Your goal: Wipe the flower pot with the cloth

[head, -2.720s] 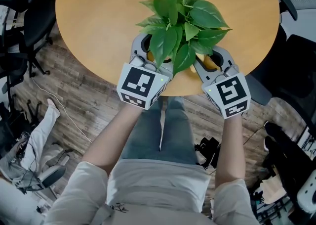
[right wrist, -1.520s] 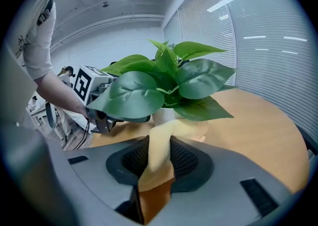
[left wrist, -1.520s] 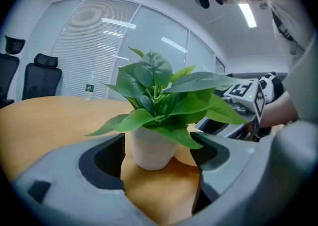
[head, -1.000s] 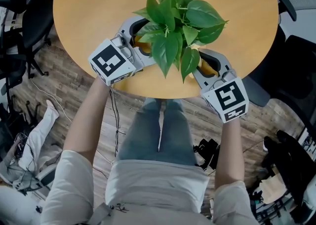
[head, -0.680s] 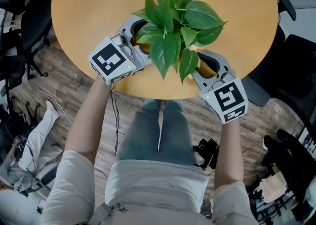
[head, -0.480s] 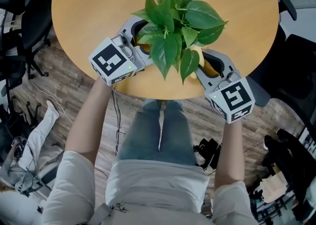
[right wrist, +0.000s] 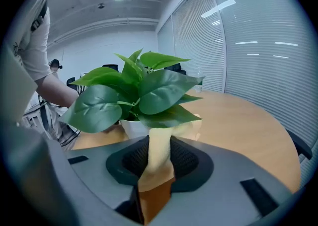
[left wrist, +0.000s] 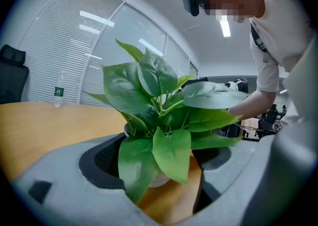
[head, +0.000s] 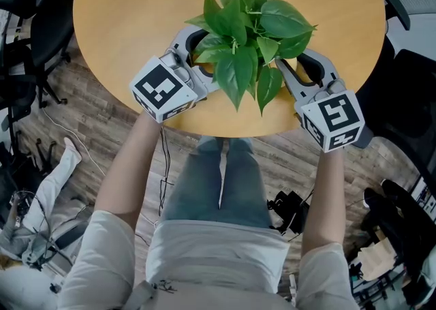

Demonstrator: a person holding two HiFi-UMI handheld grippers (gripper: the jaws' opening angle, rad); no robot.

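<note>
Yellow cloth (right wrist: pixel 159 158): a soft, limp strip pinched in the right tongs (head: pixel 298 65); its free end runs forward to the foot of the flower pot (right wrist: pixel 133 126) and seems to rest against it.
Right tongs: jaws nearly together, clamped on the cloth and nothing else.
Left tongs (head: pixel 197 56): jaws spread wide with the flower pot standing between them; bare bench shows between the pot and one pad, so this reads as a loose bracket and not a grip.
Pot's place: near the person's edge of the round wooden bench (head: pixel 136 2), upright, between the two tongs.
Pot's contents: a leafy green plant (head: pixel 248 22) spreading wider than the rim; the soil is hidden under the leaves.
Handling, pot: small, white and smooth-walled, probably stiff, slippery and light enough to slide or tip under a sideways rub. Hold it low on the wall, below the foliage.
Handling, cloth: it folds and drags, so the free end must be pressed flat against the wall to wipe.
Risk: the leaves overhang both tongs and could tear.
Other container: a small bottle (left wrist: pixel 58 96) stands far off on the bench; what it holds cannot be told.
</note>
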